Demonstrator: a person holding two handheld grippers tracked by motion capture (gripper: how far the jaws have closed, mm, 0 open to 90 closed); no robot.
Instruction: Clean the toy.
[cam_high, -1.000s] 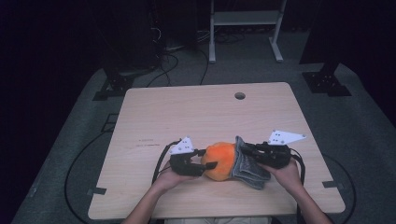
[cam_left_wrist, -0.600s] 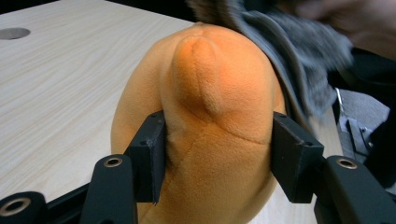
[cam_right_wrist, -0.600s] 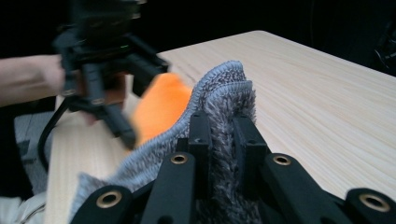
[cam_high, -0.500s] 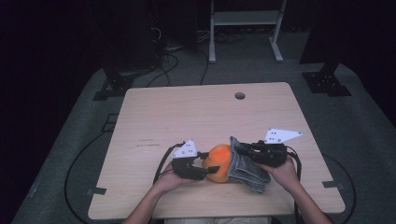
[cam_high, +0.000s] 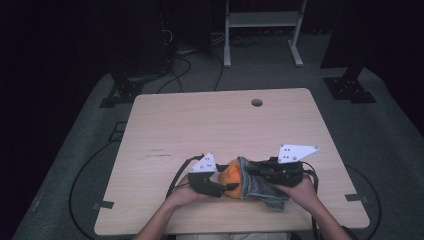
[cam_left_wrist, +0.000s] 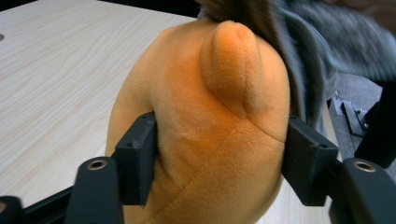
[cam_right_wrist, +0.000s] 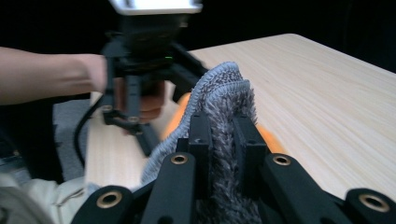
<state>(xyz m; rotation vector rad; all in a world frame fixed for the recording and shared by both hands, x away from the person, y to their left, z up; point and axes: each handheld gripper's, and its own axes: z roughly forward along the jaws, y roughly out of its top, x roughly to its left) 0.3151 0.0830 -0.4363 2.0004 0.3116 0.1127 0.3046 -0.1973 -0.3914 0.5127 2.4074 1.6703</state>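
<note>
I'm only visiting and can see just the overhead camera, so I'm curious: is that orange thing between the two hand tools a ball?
Observer: Not a ball. The left gripper view shows an orange plush toy with stitched seams and a soft rounded nub on it.
Operator: And the grey lump on its right side, is it lying loose or is the tool gripping it?
Observer: Gripped. In the right gripper view, the right gripper has its jaws closed on a fold of a grey fuzzy cloth, which stands up between them.
</note>
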